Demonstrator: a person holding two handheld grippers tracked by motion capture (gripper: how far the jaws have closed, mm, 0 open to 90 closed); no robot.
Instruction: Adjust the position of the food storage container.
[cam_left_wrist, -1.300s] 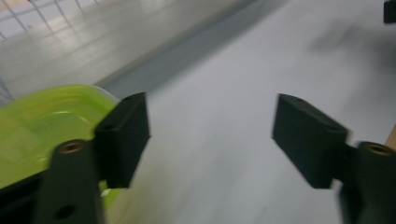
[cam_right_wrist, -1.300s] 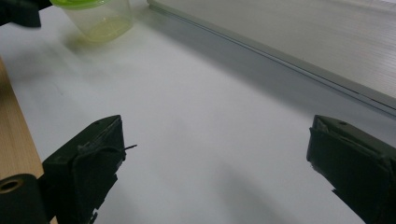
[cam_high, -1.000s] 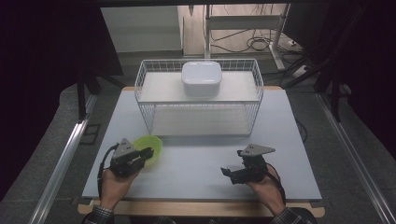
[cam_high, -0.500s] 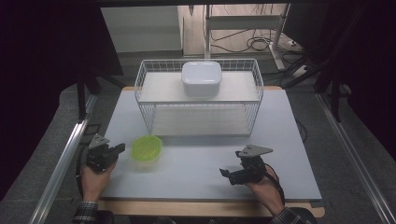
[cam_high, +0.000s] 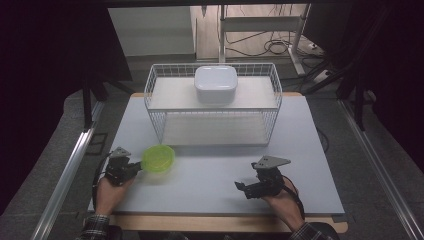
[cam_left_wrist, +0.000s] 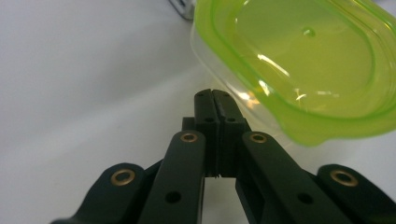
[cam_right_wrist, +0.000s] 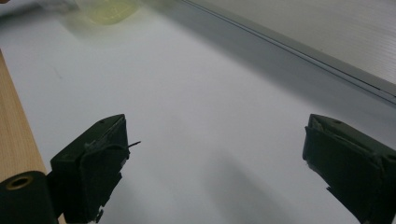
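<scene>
A translucent green container (cam_high: 158, 159) with its lid on sits on the white table top at the front left. My left gripper (cam_high: 136, 169) lies just left of it, jaws shut together with nothing between them. In the left gripper view the closed tips (cam_left_wrist: 215, 95) rest beside the green container's (cam_left_wrist: 303, 60) rim; I cannot tell whether they touch it. My right gripper (cam_high: 242, 189) rests near the front right, open, and its pads (cam_right_wrist: 93, 158) stand wide apart over bare table (cam_right_wrist: 215, 93). The green container (cam_right_wrist: 107, 9) shows blurred far off in that view.
A white wire rack (cam_high: 215, 112) stands across the back middle of the table, with a white lidded box (cam_high: 215, 84) on its upper level. A wooden strip (cam_high: 215, 224) edges the table's front. A metal rail (cam_high: 65, 180) runs along the left side.
The left hand drew away leftward from the green container, then came back right to its edge. Its jaws are now fully shut. The right hand and the container stayed put.
</scene>
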